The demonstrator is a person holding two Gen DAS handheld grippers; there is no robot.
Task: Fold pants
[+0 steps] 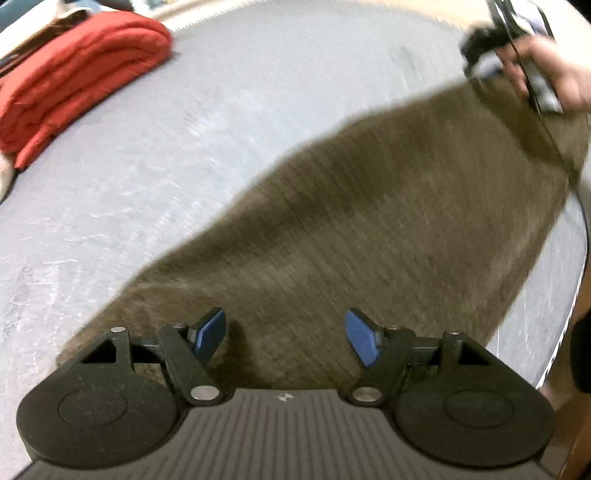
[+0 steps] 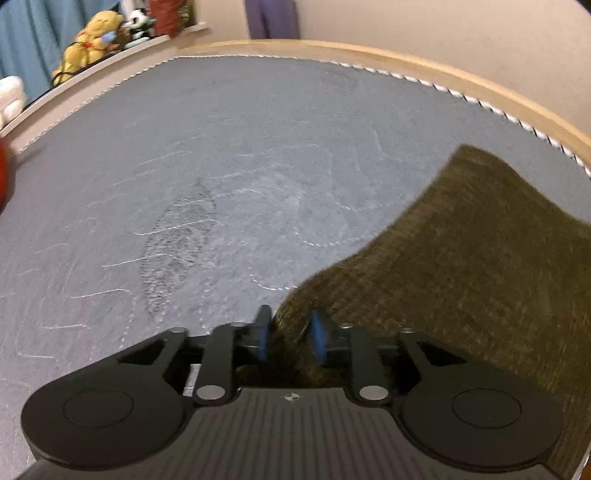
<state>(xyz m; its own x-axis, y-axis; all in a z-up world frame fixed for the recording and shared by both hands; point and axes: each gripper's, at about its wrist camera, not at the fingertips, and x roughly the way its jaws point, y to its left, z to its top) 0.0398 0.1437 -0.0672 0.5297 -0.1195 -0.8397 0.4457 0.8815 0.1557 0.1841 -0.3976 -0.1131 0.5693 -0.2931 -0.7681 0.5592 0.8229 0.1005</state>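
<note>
Left wrist view: olive-brown ribbed pants [image 1: 388, 221] spread flat on grey bed cover [image 1: 166, 166], running diagonally from near bottom edge up to top right. Left gripper [image 1: 286, 338] hovering over near end of pants, blue pads [image 1: 364, 339] wide apart, nothing between them. Top right, blurred: person's hand [image 1: 554, 74] with right gripper at far end of fabric.

Right wrist view: right gripper [image 2: 291, 336] at corner of pants [image 2: 480, 277], fabric bunched between blue pads [image 2: 318, 341]. Pads narrowed, appear clamped on cloth. Rest of pants lying off to right, reaching near bed edge.

Surface: grey quilted cover with light stitch lines, darker rubbed patch [image 2: 177, 251] mid-field, white corded trim [image 2: 424, 83] along far edge, wooden frame [image 2: 461, 70] past it. Folded red blanket [image 1: 70, 81] at top left corner of bed, well apart from pants.

Room: beige wall [image 2: 461, 29], blue curtain [image 2: 33, 44], ledge with yellow plush toy [image 2: 92, 38].
</note>
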